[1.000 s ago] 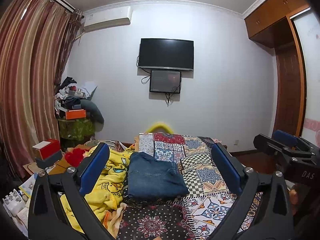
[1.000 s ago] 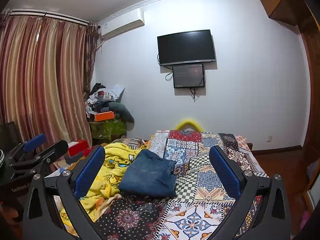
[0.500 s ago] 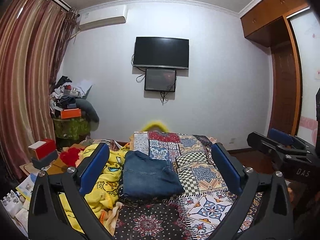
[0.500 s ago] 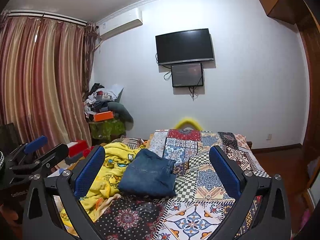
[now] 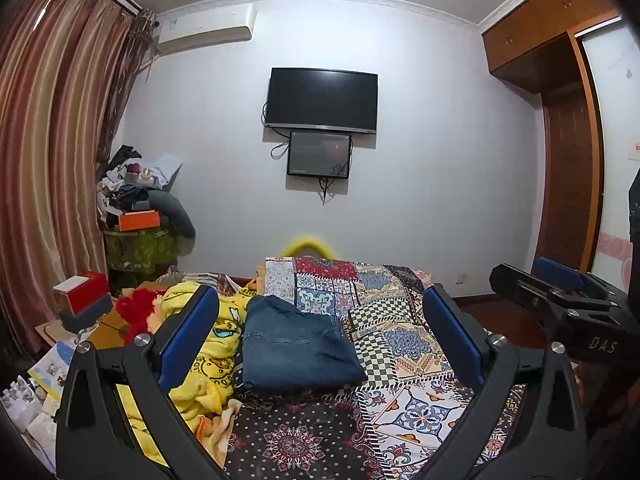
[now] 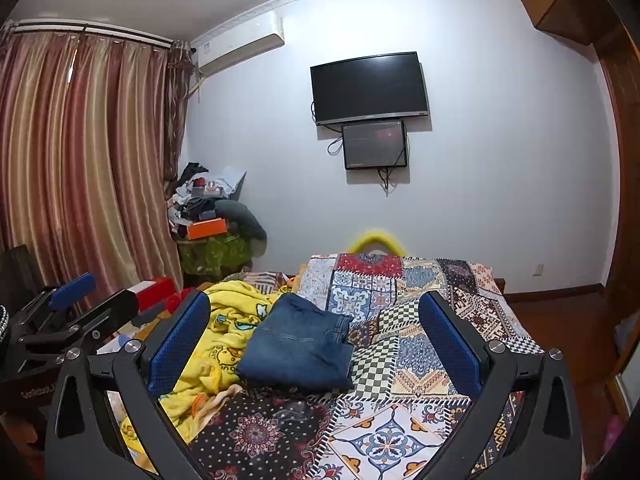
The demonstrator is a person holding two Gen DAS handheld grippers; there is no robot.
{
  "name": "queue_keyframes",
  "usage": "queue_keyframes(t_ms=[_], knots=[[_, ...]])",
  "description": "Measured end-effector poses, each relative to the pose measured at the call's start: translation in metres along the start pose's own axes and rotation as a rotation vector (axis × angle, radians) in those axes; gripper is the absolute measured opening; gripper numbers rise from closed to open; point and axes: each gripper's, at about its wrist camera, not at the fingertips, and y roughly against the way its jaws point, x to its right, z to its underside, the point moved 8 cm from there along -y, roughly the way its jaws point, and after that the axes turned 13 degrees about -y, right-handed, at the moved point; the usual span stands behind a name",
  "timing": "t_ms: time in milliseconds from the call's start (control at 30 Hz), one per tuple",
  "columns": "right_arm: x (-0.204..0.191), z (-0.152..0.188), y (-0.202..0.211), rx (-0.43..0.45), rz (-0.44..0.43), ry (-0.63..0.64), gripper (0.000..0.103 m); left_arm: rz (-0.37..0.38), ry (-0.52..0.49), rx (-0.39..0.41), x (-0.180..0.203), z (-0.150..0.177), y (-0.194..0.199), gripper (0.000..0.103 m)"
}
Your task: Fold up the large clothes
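The bed point(image 5: 400, 408) under its patchwork cover is serving as the folding surface, and everything else is sitting relative to it. A yellow blanket point(image 5: 200, 360) is lying bunched along the bed's left side, likely pushed there to make room. The jeans point(image 5: 296, 352) are resting near the bed's middle as a compact folded packet, so the folding is looking finished. The left tongs point(image 5: 320, 336) and right tongs point(image 6: 316, 336) are both hanging wide and empty, raised over the bed's near end
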Motion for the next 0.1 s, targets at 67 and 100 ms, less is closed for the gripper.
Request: queue_keyframes(t_ms=[67,100], knots=[[-0.0001,0.001,-0.0018,-0.006,0.001,0.0,0.103,-0.001,0.008,-0.01,-0.0027,0.0021,-0.0034,0.102],[-0.0002,0.0018,-0.0027,-0.008,0.003,0.001,0.103,-0.001,0.01,-0.014,-0.0038,0.0036,-0.005,0.102]])
